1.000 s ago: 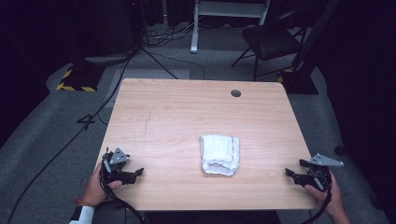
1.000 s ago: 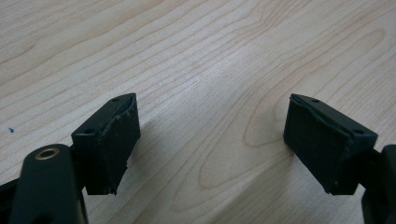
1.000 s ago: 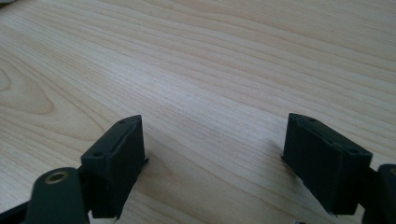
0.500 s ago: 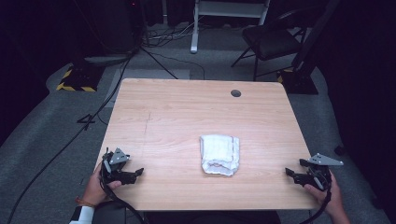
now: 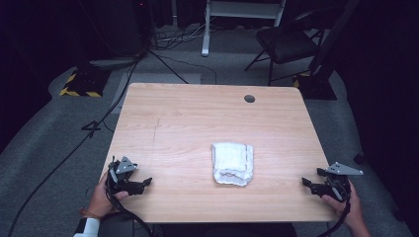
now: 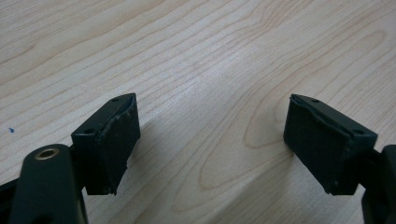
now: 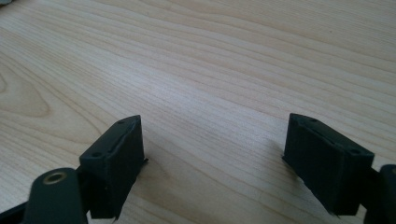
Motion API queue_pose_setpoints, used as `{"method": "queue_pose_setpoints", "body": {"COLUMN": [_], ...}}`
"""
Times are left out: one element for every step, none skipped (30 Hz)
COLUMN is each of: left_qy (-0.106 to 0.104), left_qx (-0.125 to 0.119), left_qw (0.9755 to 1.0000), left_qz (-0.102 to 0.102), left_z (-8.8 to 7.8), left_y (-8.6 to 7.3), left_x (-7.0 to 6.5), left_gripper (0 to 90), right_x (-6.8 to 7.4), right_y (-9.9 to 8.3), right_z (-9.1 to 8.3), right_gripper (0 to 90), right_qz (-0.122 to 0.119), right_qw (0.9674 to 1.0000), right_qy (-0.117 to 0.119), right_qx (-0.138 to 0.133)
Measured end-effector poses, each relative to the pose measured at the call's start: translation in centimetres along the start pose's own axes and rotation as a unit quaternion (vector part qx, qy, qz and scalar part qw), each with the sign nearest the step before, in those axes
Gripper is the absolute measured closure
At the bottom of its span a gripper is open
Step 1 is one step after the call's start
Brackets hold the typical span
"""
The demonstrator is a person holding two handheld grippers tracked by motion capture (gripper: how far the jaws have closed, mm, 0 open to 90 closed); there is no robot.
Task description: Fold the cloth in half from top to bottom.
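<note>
Two grippers rest low at the near edge of the table [image 5: 197, 118], one in each of the person's hands. At the near left corner, the left gripper [image 5: 146, 183] has its jaws spread wide with bare wood grain between them, as the left gripper view shows [image 6: 212, 140]. At the near right corner, the right gripper [image 5: 305, 182] stands the same way, jaws wide apart and holding nothing [image 7: 215, 151]. Each points inward along the near edge, toward the middle. Between the two, a little right of centre and nearer the front edge than the back, lies one folded white cloth [image 5: 232, 163], well apart from both grippers. Near the far edge sits one small round hole [image 5: 249, 98] in the wood. Beyond the table stands one dark chair [image 5: 289, 42] on the grey floor.
</note>
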State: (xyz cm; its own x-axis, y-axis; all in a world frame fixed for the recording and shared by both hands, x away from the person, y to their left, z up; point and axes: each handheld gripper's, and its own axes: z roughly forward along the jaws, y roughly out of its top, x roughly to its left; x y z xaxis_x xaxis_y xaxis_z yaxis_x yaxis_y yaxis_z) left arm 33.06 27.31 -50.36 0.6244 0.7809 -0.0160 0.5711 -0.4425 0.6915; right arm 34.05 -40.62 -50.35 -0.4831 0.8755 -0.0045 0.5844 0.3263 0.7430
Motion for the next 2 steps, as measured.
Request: {"method": "queue_pose_setpoints", "body": {"left_qy": [0.000, 0.000], "left_qx": [0.000, 0.000], "left_qw": [1.0000, 1.0000], "left_qz": [0.000, 0.000], "left_z": [0.00, 0.00], "left_y": [0.00, 0.00], "left_x": [-0.01, 0.00], "left_gripper": [18.7, 18.7], "right_x": [0.00, -0.01], "right_y": [0.00, 0.01], "right_z": [0.00, 0.01], "right_gripper": [20.1, 20.1], "right_qz": [0.000, 0.000], "right_qw": [1.0000, 1.0000], "right_qy": [0.000, 0.000], "right_qx": [0.000, 0.000]}}
